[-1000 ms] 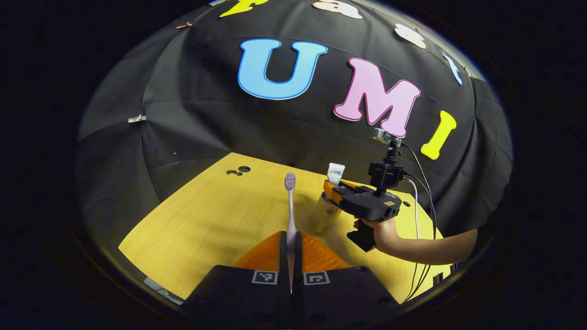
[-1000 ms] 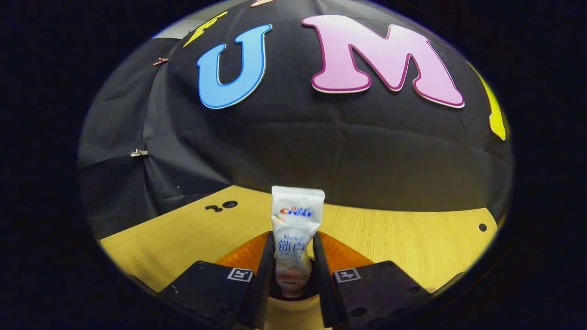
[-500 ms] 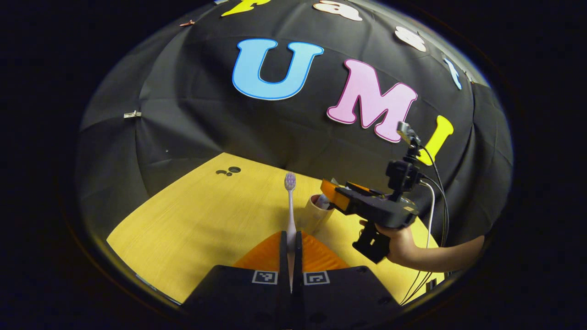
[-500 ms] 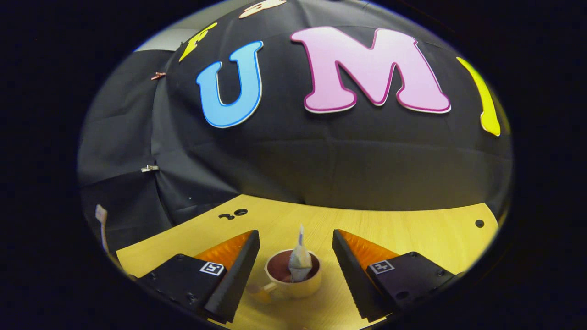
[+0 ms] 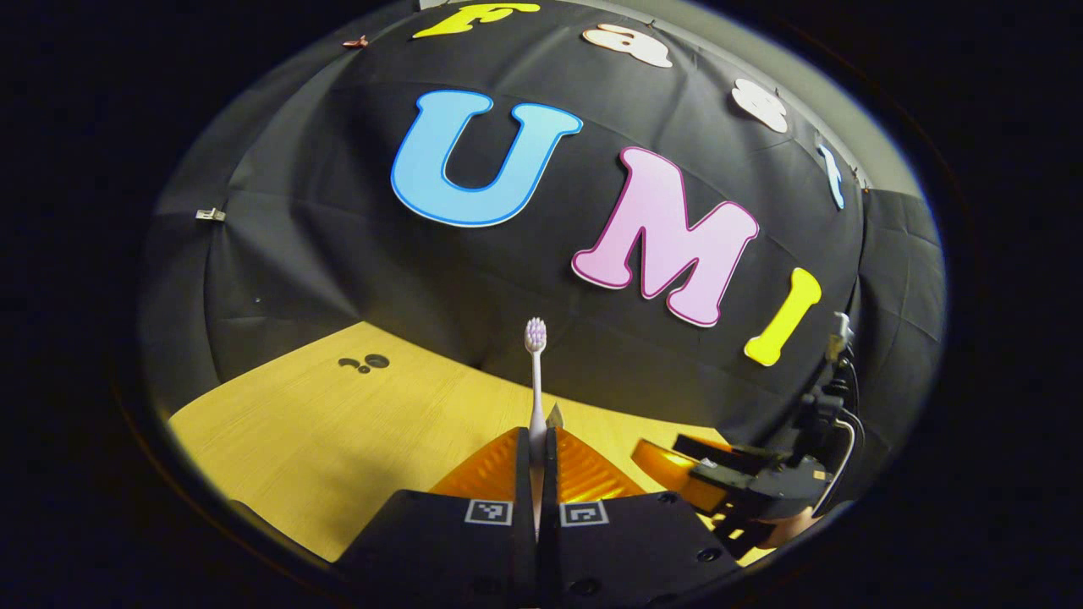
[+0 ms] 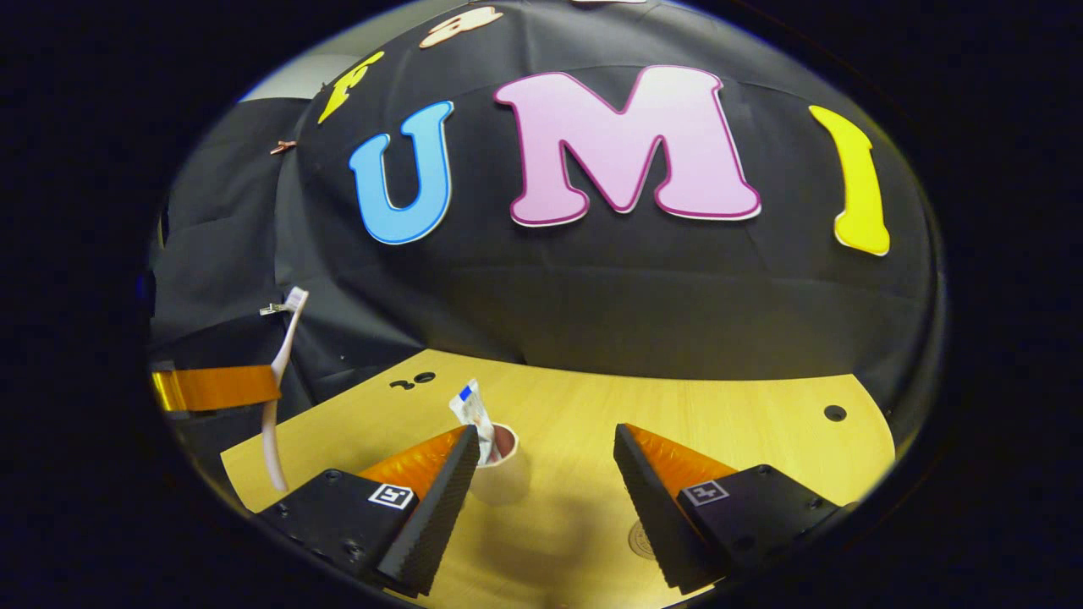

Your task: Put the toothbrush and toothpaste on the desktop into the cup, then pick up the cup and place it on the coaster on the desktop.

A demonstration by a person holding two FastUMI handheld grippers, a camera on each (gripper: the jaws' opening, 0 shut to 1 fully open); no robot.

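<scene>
**Toothpaste in cup, toothbrush clamped in left tool**

Left tool (image 5: 536, 440): jaws clenched on the handle of the white toothbrush with the pale purple bristle head (image 5: 535, 372). Long axis runs straight ahead along the fingers, head end pointing away from the tool, up toward the booth wall. In the right gripper view the same brush (image 6: 279, 381) hangs near-vertical off the left side of the yellow wood-grain bench (image 6: 719, 423), head up, tail end down, gripped mid-handle.

Right tool (image 6: 541, 499): released, jaws wide apart, nothing between them. It sits above the bench; in the left gripper view it shows at lower right (image 5: 677, 461).

White toothpaste tube with blue print (image 6: 474, 414) stands in the cream round cup with dark red inside (image 6: 501, 474), tilted, flat crimped end up and leaning left. The cup rests on the bench, just ahead of the right tool's left finger.

Round coaster (image 6: 640, 538): partly hidden beside the right finger, on the near part of the bench, apart from the cup.
</scene>
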